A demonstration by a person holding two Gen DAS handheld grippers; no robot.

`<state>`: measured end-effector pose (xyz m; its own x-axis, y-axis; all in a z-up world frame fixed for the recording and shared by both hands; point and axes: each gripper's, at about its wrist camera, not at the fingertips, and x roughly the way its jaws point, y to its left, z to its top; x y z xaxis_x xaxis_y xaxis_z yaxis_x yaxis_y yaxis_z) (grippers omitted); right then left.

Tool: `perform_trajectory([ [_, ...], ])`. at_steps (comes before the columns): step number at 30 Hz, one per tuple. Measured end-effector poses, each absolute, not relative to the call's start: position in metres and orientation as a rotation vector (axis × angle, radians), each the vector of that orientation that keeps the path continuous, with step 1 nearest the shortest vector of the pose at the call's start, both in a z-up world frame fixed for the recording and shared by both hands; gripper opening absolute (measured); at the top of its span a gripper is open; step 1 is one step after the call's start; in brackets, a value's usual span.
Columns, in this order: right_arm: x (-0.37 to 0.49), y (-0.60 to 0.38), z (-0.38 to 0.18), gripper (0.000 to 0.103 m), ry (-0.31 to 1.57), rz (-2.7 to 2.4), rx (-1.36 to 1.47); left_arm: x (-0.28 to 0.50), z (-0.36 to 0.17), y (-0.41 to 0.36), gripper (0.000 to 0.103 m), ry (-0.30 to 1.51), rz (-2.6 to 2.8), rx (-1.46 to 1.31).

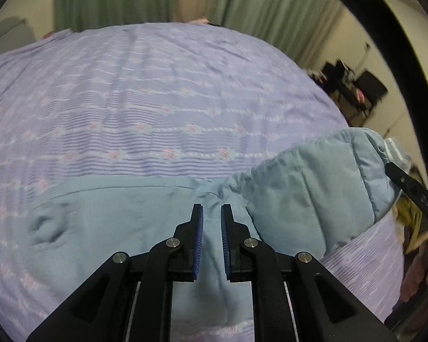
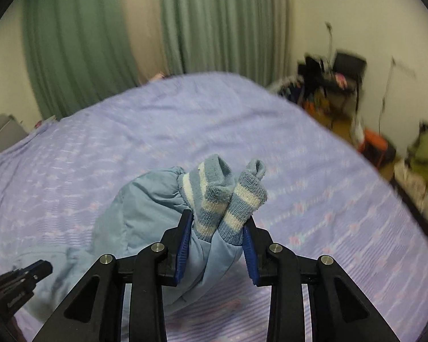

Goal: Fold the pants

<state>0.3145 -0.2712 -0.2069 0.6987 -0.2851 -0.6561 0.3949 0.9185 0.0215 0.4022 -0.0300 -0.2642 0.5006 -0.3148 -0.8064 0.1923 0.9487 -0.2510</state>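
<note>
A bed [image 1: 157,91] with a lilac patterned cover [image 2: 314,185] fills most of both views, and the pants [image 1: 105,228] lie on its near side. They are pale blue and padded, with stitched quilting lines; the waist end is spread flat on the cover, wrinkled, while the legs [image 1: 314,185] rise off the bed to the right. Both legs end in knitted cuffs [image 2: 228,196] striped blue and cream, bunched side by side.

The right gripper [image 2: 218,225] clamps both legs just below the cuffs, lifting them above the cover. The left gripper [image 1: 211,216] sits low over the flat part, its blue pads [image 1: 198,233] a narrow gap apart with cloth showing between them; whether it pinches the fabric cannot be told.

The far room is blurred: green curtains [image 2: 80,42] and dark clutter by the wall [image 2: 336,79] cannot be made out.
</note>
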Motion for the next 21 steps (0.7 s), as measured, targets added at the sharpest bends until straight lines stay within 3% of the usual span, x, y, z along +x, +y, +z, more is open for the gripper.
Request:
perform_trajectory([
  [9, 0.322, -0.125, -0.157, 0.034, 0.587, -0.189, -0.107, 0.378, -0.218, 0.044, 0.014, 0.942, -0.281, -0.262],
  [21, 0.333, 0.015, -0.218, 0.034, 0.659, 0.039, -0.324, 0.319, -0.233, 0.160, 0.014, 0.962, -0.094, -0.308],
])
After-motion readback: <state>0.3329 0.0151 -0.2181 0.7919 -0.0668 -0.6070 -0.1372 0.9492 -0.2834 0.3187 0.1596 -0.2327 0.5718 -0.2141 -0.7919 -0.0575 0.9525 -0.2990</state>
